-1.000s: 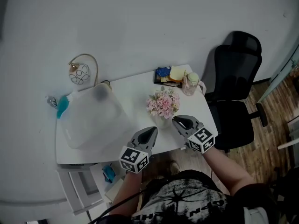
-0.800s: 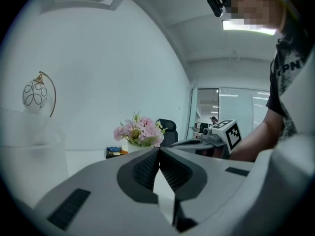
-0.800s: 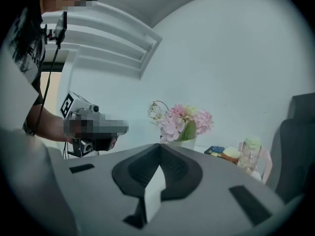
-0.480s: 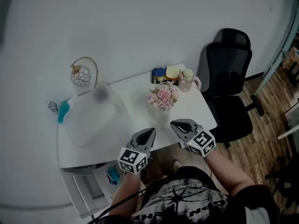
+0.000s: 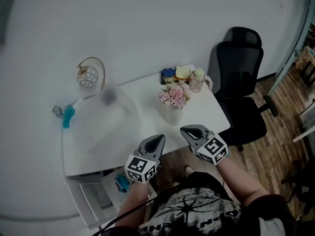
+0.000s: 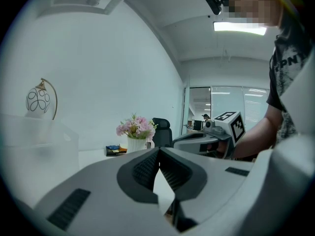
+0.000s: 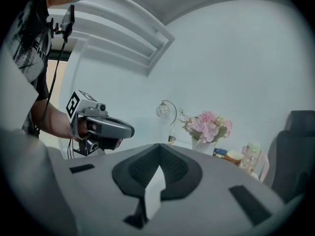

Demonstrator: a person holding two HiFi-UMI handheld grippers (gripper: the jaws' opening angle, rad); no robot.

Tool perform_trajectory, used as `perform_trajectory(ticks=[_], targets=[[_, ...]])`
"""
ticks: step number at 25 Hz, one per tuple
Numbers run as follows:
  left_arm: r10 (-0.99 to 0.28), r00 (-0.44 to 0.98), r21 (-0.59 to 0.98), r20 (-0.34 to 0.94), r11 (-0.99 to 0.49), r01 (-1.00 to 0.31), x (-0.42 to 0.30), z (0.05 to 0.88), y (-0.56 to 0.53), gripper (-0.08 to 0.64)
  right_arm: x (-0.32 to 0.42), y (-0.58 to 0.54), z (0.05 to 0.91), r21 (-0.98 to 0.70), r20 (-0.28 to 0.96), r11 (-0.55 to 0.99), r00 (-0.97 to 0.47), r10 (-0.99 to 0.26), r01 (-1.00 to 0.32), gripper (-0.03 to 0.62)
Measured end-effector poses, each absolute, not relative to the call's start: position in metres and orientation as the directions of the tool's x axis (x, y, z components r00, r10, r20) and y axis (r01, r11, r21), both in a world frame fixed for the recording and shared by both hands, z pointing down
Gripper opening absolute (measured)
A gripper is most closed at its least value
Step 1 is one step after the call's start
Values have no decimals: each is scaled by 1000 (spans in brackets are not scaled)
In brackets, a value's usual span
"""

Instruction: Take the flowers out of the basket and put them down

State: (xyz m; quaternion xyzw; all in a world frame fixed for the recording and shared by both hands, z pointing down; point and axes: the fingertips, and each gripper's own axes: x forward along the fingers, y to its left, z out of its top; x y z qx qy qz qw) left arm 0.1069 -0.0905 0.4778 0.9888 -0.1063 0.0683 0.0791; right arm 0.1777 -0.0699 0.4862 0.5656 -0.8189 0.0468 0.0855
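No brand name or label is to be read anywhere. Only black-and-white square markers are shown on the cubes of the two grippers, and the print on the person's dark shirt (image 5: 197, 213) is caught in fragments, too broken to be spelled out. Now to the jaws: the left gripper (image 5: 158, 138) is seen in its own view with its ribbed pads brought together at the tips, and nothing is held between them. The right gripper (image 5: 185, 130) is likewise closed and empty, with only a sliver of pale table showing behind the meeting pads. Both are held side by side, close to level, by the front edge of the white table (image 5: 209, 113). The pink flowers (image 5: 174, 95) are found standing upright in a white container (image 5: 173, 115) on that table, beyond both sets of tips and well apart from them. They are placed ahead of the gap between the two grippers, a little nearer the right one, and are touched by neither. In the left gripper view the bouquet is seen left of centre above the jaws; in the right gripper view it is seen to the right. Behind it, at the far edge, a small stack of blue and yellow items (image 5: 176, 74) and a clear jar (image 5: 198, 80) are set. A translucent box (image 5: 101, 124) fills the left of the table, and a black office chair (image 5: 241, 68) is parked to the right.
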Motion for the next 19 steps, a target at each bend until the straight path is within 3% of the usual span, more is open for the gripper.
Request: perform_trajectory(ticks=[19], targets=[[-213, 965, 145, 153, -961, -235, 85, 479, -101, 15, 151, -87, 492, -1, 209, 368, -360, -909, -930, 15]])
